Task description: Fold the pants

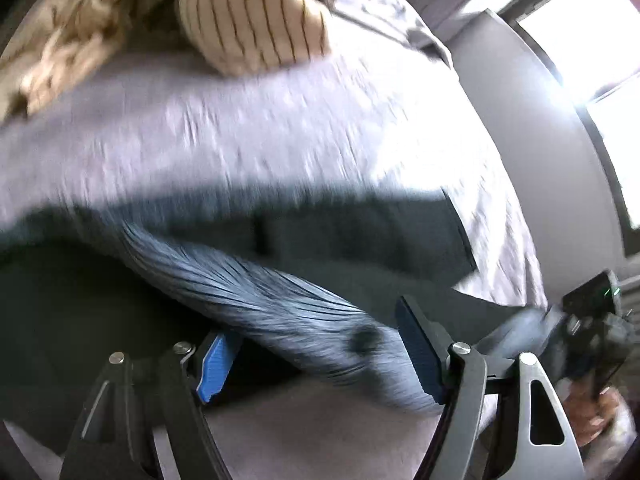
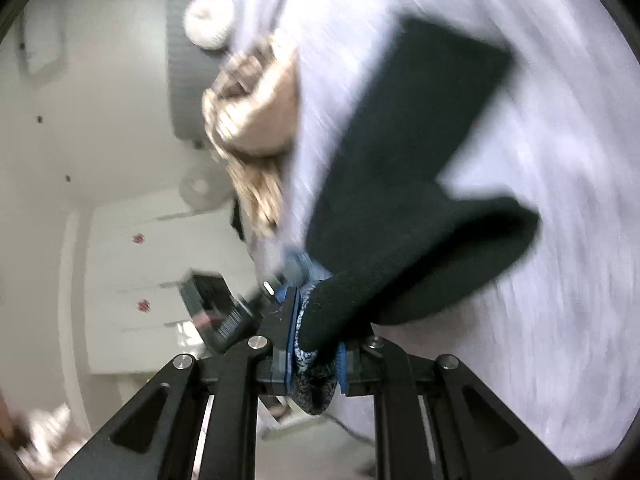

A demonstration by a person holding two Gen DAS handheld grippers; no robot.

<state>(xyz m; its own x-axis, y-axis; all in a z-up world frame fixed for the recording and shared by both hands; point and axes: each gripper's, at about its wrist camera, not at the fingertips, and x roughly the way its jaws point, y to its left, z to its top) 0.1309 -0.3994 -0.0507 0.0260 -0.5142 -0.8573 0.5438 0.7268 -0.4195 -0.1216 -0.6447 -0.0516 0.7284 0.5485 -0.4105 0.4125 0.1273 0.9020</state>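
The dark pants [image 1: 340, 232] lie partly on the bed, blurred by motion. Their grey-blue ribbed waistband [image 1: 280, 304] runs slantwise between the blue pads [image 1: 416, 348] of my left gripper [image 1: 316, 356], which is closed on that wide bunch of cloth. In the right wrist view the pants [image 2: 408, 168] hang forward from my right gripper [image 2: 316, 352] over the bed cover. Its two pads [image 2: 292, 336] are pinched on the knit waistband edge [image 2: 312, 376]. At the right edge of the left wrist view a hand [image 1: 596, 412] holds the other tool.
A pale lilac bed cover [image 1: 280, 128] lies under the pants. A cream striped pillow [image 1: 256, 20] and a tan patterned blanket [image 1: 72, 32] lie at its far end. A bright window [image 1: 600, 60] is at right. A white drawer unit [image 2: 160, 260] stands beside the bed.
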